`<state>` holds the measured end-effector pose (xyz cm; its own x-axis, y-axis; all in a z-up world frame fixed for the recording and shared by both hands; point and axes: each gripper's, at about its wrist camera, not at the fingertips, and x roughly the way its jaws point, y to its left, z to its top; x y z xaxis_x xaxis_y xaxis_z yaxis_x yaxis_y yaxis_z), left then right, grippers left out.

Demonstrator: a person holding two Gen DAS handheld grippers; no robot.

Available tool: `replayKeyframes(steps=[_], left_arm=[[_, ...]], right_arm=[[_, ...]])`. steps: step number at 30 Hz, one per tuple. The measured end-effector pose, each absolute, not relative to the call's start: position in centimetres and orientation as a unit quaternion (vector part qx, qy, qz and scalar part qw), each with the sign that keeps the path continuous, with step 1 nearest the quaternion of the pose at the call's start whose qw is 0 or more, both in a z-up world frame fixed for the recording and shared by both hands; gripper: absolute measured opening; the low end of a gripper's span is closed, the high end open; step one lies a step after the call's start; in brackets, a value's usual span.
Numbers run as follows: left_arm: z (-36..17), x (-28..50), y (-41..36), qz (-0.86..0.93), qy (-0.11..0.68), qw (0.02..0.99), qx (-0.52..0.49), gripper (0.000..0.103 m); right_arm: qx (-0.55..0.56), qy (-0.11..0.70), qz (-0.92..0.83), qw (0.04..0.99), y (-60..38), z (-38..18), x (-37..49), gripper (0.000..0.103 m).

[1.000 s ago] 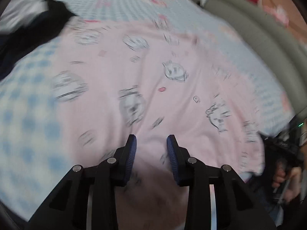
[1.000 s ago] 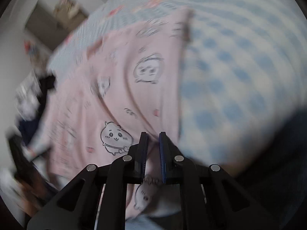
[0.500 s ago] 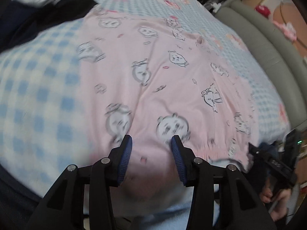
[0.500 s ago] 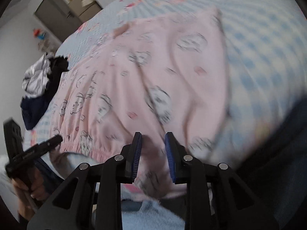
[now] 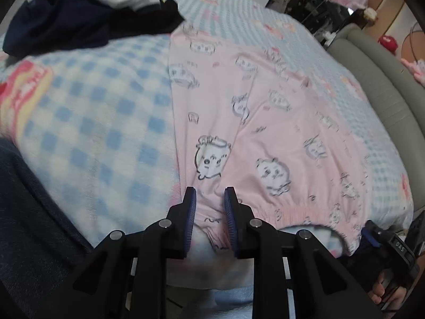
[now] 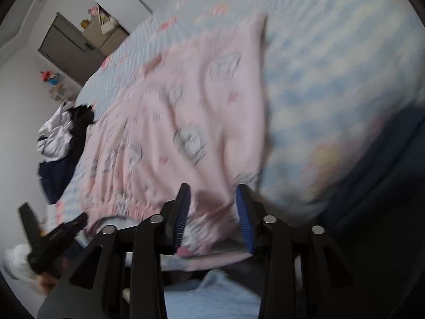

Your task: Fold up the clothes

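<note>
Pink cartoon-print pyjama bottoms (image 5: 265,122) spread flat ahead of both grippers on blue-checked blanket (image 5: 87,122), no fold visible yet. Left gripper (image 5: 209,196) closing around waistband corner, pads not pressing. Right gripper (image 6: 212,194) opening, waistband loose between jaws. Dark clothes heap (image 5: 79,18) beyond, unfolded.

Legible lettering: "DAS", white on the black body of the right gripper (image 5: 390,247), lower right of left wrist view. Nothing else readable.
</note>
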<state>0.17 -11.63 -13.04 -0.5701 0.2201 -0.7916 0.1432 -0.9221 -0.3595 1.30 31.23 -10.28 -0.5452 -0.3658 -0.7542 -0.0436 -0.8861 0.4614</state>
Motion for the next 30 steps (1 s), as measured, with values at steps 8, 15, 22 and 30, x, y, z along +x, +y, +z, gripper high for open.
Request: replayKeyframes(steps=[8,15,22,30], left_arm=[[-14.4,-1.8,-7.2,0.831,-0.195,0.121,-0.506,0.033],[-15.0,-1.5,-6.2,0.829,-0.173,0.131,-0.516,0.036],[-15.5,-1.8,-6.6,0.82,-0.2,0.157,-0.512,0.047],[-16.4,-2.3,-7.0,0.81,-0.219,0.168,-0.517,0.047]], right_arm=[[0.499,-0.257,-0.818,0.125,30.5,-11.9,-0.5,0.06],[0.505,-0.297,-0.802,0.117,31.1,-12.9,0.0,0.063],[0.53,-0.251,-0.8,0.132,28.6,-13.6,-0.9,0.067],[0.508,-0.221,-0.82,0.144,28.4,-11.8,-1.3,0.01]])
